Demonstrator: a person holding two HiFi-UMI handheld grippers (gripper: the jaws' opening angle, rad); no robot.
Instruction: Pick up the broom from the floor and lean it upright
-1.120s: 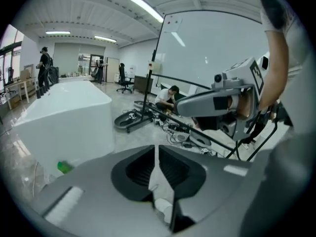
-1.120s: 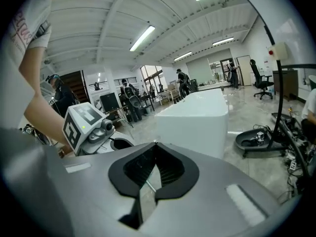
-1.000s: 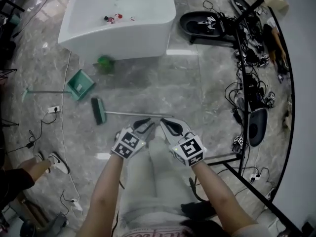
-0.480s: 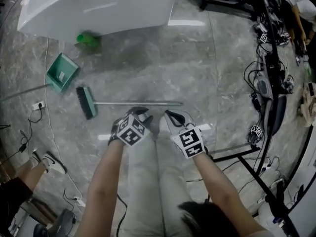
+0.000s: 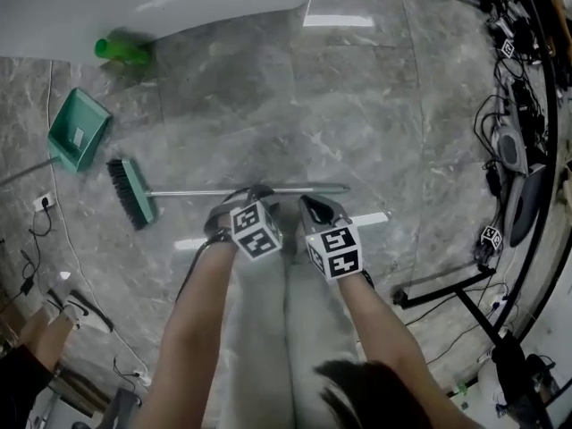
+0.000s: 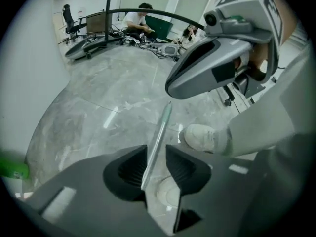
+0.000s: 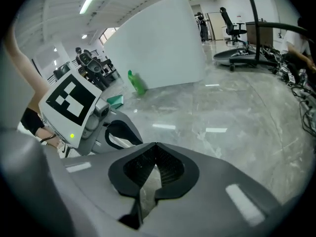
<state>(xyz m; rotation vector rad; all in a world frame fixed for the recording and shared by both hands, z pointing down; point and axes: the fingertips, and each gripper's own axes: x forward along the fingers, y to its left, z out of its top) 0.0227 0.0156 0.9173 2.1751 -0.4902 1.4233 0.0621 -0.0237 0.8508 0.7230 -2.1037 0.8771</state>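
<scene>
The broom lies flat on the grey marble floor, its dark green head point(image 5: 130, 195) at the left and its metal handle point(image 5: 206, 191) running right. My left gripper point(image 5: 251, 195) is down over the middle of the handle. In the left gripper view the handle point(image 6: 161, 127) passes between the jaws, which are opening, and the pads do not press on it. My right gripper point(image 5: 313, 206) hangs just right of it, near the handle's free end point(image 5: 342, 188). Its jaws point(image 7: 156, 146) meet at the tips with nothing between them.
A green dustpan point(image 5: 79, 130) and a green bottle point(image 5: 119, 50) lie left of the broom, by a big white tub point(image 5: 161, 3). Cables and stand legs point(image 5: 514, 164) crowd the right side. My own shoe point(image 6: 205, 137) is close to the handle. Another person's shoe point(image 5: 79, 309) is at lower left.
Both grippers have dropped toward the floor and closed in on the broom handle. The left jaws have spread and now straddle the handle.
</scene>
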